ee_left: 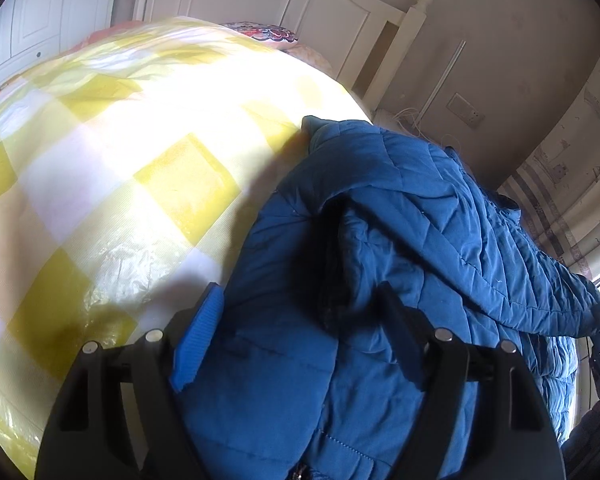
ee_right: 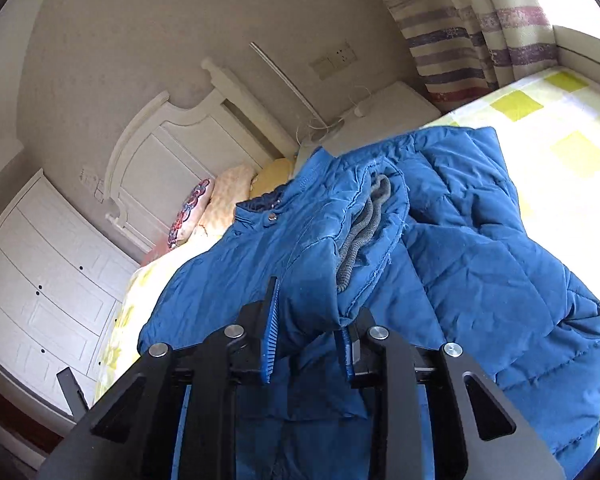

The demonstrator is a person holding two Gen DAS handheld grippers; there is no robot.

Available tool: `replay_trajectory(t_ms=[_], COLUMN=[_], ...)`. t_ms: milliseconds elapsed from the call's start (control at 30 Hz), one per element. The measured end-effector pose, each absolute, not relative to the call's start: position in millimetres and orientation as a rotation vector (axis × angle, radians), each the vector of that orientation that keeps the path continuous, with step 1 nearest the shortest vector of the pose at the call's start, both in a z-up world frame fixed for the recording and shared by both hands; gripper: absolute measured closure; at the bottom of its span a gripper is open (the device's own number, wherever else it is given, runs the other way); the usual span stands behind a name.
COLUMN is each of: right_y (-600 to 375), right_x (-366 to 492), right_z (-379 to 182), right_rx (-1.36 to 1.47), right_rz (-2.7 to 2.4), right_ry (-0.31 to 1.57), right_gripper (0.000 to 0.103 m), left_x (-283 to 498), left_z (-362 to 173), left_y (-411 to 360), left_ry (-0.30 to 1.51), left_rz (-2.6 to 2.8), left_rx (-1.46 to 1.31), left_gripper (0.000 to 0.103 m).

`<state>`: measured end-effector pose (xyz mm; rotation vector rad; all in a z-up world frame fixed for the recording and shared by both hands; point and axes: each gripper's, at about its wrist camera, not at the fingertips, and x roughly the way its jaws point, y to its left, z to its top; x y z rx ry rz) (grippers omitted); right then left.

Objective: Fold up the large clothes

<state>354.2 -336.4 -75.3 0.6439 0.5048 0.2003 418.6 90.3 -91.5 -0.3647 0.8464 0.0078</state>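
1. Between the right tongs [ee_right: 306,340], a fold of the blue quilted puffer jacket [ee_right: 440,248] is clamped; the slippery fabric may slide out.
2. Left tongs [ee_left: 296,328] stand apart around the jacket.
3. Farther, the jacket lies on the yellow checked bed cover [ee_left: 100,152]; its bulk may spring open.

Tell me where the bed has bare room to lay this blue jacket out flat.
The widest bare patch is the yellow checked bedspread left of the blue quilted jacket, running up toward the pillows at the white headboard. A smaller strip lies beyond the jacket toward the striped curtain. Around both grippers, jacket folds crowd everything.
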Motion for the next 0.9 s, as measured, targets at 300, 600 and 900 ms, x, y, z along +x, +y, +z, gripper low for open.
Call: replay_trajectory(t_ms=[300,600,900], right_y=[-370.0,-349.1,-312.0], right_x=[343.5,305.4,414.8], right_z=[-119.6,-55.5,-112.2], right_rx=[0.661,0.396,0.128], right_rz=[0.091,-0.149,-0.065], right_ry=[0.683,0.479,0.776], right_gripper=[0.077,0.074,0.072], left_x=[419.8,420.1,416.5], left_z=[-92.0,-92.9,-90.8], left_y=[92.4,94.4,97.4], left_ry=[0.847,0.851,0.833], left_rz=[0.005,0.007,0.017], left_rx=[-0.370,-0.383,-0.396], left_gripper=[0.024,0.022,0.021])
